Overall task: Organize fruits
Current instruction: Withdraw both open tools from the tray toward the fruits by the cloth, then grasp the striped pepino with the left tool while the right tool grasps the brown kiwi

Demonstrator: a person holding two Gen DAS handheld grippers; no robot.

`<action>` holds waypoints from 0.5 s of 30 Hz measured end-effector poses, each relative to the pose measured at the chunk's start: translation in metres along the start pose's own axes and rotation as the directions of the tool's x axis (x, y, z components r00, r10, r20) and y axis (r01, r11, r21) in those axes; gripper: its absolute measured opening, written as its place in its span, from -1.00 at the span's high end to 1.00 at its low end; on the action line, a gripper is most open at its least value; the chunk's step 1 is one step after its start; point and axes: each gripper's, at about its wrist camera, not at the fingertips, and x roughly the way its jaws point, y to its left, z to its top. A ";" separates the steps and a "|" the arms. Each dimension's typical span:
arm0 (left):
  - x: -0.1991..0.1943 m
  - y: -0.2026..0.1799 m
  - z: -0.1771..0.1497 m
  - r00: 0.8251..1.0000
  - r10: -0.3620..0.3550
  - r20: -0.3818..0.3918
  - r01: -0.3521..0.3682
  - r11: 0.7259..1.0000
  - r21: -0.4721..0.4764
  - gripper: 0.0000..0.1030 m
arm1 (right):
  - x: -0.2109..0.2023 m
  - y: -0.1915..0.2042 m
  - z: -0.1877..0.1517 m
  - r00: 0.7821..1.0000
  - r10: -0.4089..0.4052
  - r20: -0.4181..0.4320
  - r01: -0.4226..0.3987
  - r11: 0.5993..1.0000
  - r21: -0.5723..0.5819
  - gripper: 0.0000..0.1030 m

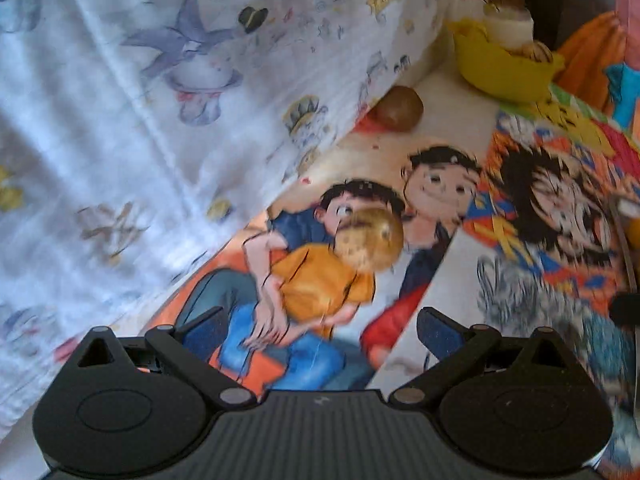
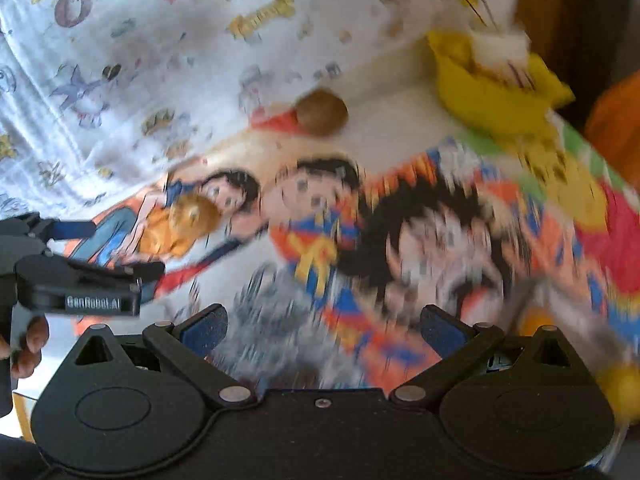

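Golden round fruit (image 1: pixel 370 238), frame centre on cartoon-print cloth (image 1: pixel 460 280), loose ahead of left gripper (image 1: pixel 320 330), fingers spread, empty; risk: rolling off under a nudge, motion blur suggesting misjudged closure.

Both wrist views look down and forward, close over the cartoon-print cloth (image 1: pixel 460 240). They share the fruit (image 1: pixel 370 240) ahead and the yellow bowl (image 2: pixel 492 92) far right.
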 end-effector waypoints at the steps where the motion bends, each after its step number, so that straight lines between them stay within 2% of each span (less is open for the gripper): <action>1: 0.005 -0.001 0.003 1.000 -0.004 0.001 0.005 1.000 -0.014 -0.99 | 0.006 -0.002 0.009 1.000 0.008 0.014 -0.008 1.000 -0.027 -0.99; 5: 0.022 -0.002 0.010 0.999 -0.018 0.030 0.020 0.997 -0.081 -0.97 | 0.033 -0.013 0.044 0.997 0.019 0.072 -0.010 0.992 -0.125 -0.99; 8: 0.033 -0.001 0.013 0.999 -0.011 0.036 0.015 0.994 -0.109 -0.87 | 0.055 -0.024 0.066 0.995 0.035 0.095 -0.020 0.988 -0.156 -0.99; 12: 0.046 -0.001 0.018 0.999 -0.015 0.036 0.020 0.992 -0.124 -0.73 | 0.086 -0.032 0.087 0.992 0.068 0.109 -0.045 0.978 -0.205 -0.98; 15: 0.050 -0.004 0.019 0.998 -0.044 0.055 0.049 0.993 -0.106 -0.65 | 0.104 -0.031 0.101 0.988 0.098 0.122 -0.067 0.969 -0.239 -0.98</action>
